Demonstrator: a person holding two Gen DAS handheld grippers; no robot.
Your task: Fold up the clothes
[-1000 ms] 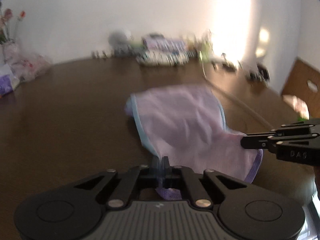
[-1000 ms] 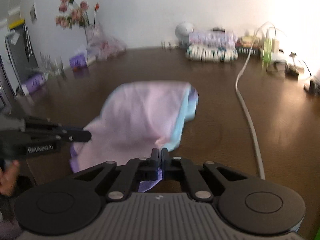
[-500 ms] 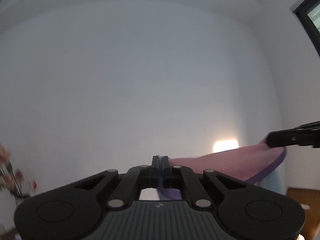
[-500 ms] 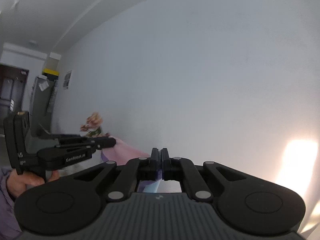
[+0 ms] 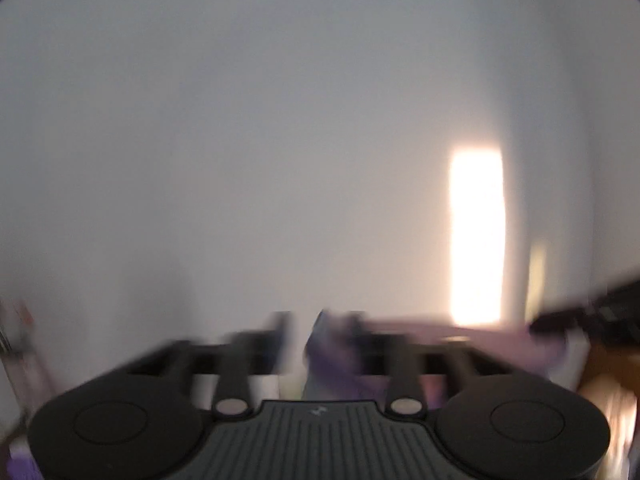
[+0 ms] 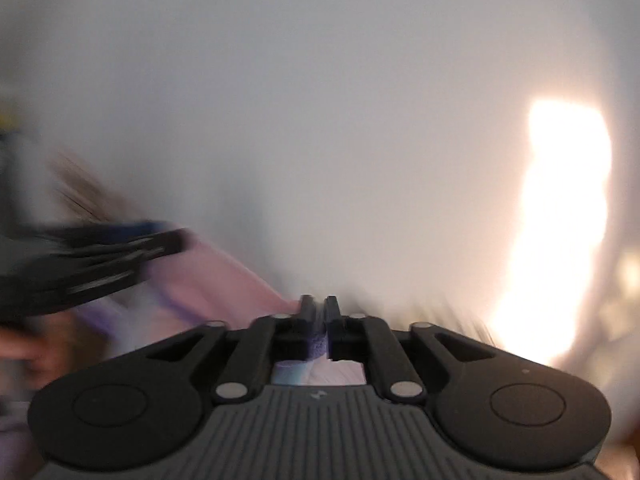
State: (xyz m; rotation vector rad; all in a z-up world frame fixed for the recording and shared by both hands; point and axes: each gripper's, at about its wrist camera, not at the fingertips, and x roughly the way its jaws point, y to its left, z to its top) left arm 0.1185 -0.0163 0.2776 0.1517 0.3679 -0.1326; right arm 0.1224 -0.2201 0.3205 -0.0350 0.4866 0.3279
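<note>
— While both views are smeared with blur, where is the pink and lilac cloth garment [image 6: 224, 292]?

— Up in the air in front of a plain pale wall [image 5: 280, 140], stretched between the two tools. From the right wrist view it runs from the left tool [image 6: 176, 240] at the left edge across to the right tool [image 6: 319, 312], with a bit of pale blue trim showing under the linkage.

— How does the left tool [image 5: 320, 344] stand?

— Its jaws have just been opening. They now sit clearly apart, and a purple fold of the garment [image 5: 332, 360] hangs in the gap, close against the right-hand finger. I cannot tell whether it still touches that pad.

— And the right one?

— Narrow. Its jaws have just eased apart a little, leaving a thin slit, and a purple scrap of the garment sits wedged low between the fingers.

— Anything else?

— A bright patch of light [image 5: 476, 236] on the wall, and a blurred hand [image 6: 24, 344] below the left tool.
</note>
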